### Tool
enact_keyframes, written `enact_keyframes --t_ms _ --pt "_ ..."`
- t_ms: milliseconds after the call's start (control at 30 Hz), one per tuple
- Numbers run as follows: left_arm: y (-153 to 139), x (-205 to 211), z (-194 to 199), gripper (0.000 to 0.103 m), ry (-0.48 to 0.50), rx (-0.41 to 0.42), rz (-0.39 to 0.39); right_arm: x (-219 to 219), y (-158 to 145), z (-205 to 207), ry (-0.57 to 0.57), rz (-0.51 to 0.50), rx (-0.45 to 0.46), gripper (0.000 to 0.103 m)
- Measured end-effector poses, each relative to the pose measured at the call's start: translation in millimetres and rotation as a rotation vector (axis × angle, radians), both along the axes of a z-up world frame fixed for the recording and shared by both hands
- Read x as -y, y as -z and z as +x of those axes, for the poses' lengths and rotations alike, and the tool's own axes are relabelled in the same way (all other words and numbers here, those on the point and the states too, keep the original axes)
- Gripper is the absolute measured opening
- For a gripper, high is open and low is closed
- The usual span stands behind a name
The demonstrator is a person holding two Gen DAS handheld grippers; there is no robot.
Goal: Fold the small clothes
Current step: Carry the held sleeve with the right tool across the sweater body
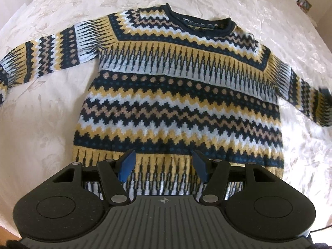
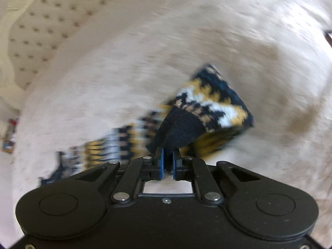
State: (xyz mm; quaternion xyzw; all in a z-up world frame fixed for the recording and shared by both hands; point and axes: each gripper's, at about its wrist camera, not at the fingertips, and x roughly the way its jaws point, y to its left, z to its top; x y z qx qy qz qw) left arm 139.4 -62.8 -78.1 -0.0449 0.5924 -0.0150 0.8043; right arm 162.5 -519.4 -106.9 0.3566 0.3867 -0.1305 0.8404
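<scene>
Sweater, patterned knit in navy, yellow, white and tan, lies flat and face up on the cream bedspread of a bed, neck toward the top of the left wrist frame, hem at the bottom centre. One sleeve stretches out to the left edge; the other runs off the right edge, blurred at its end.

Step in hand, as I read it: first fold, sleeve in over the body. Right tool has its jaws pressed together on the dark cuff of the sleeve at centre of the right wrist frame; cuff end stands lifted off the bedspread, rest of the sleeve trails to lower left. Frame is motion-blurred, so fine detail of the pinch is unclear, but fabric sits between the blue pads.

Left tool hangs over the hem at lower centre, jaws spread, nothing between them, pointing steeply down at the bed. Whether the pads touch the knit, cannot tell.

Next move likely calls for carrying the cuff across the chest and laying the sleeve flat without dragging the body; the left tool could pin the hem. Thick knit, may bunch at the shoulder.

Tufted headboard shows at upper left of the right wrist frame.
</scene>
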Motion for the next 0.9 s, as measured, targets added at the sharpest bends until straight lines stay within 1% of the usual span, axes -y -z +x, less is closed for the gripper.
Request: enact_keyframes --t_ms 133,200,333,467,667,700,733,767,833,867,900 --pt "-3 -18 -4 0.059 -0.015 0.023 -0.015 -47 -37 16 -0.109 0.036 0.096 0.015" --pt "-5 -29 -7 0.059 -0.027 0.033 -0.019 -79 -52 28 -0.178 0.064 0.139 0.015" --pt "-5 -57 -14 0.059 -0.063 0.045 -0.019 -149 -69 47 -0.317 0.142 0.189 0.015" --pt "-5 -87 -21 0.059 -0.105 0.05 -0.011 -221 -62 66 -0.446 0.181 0.171 0.015" --pt "-2 -127 -26 0.059 -0.151 0.049 -0.002 -303 -25 68 -0.579 0.207 0.077 0.017" --pt "-1 -133 -26 0.059 -0.155 0.051 -0.003 -312 -21 67 -0.596 0.208 0.063 0.02" --pt "-1 -137 -25 0.059 -0.157 0.055 -0.007 -319 -18 57 -0.615 0.202 0.05 0.021" --pt "-1 -141 -25 0.059 -0.156 0.06 -0.013 -327 -15 54 -0.634 0.178 0.03 0.024" --pt "0 -146 -21 0.059 -0.154 0.077 -0.041 -335 -9 49 -0.664 0.131 0.001 0.025" --pt "0 -149 -18 0.059 -0.156 0.088 -0.062 -336 -8 41 -0.676 0.113 -0.01 0.029" --pt "1 -150 -16 0.059 -0.158 0.096 -0.08 -335 -6 36 -0.684 0.094 -0.02 0.039"
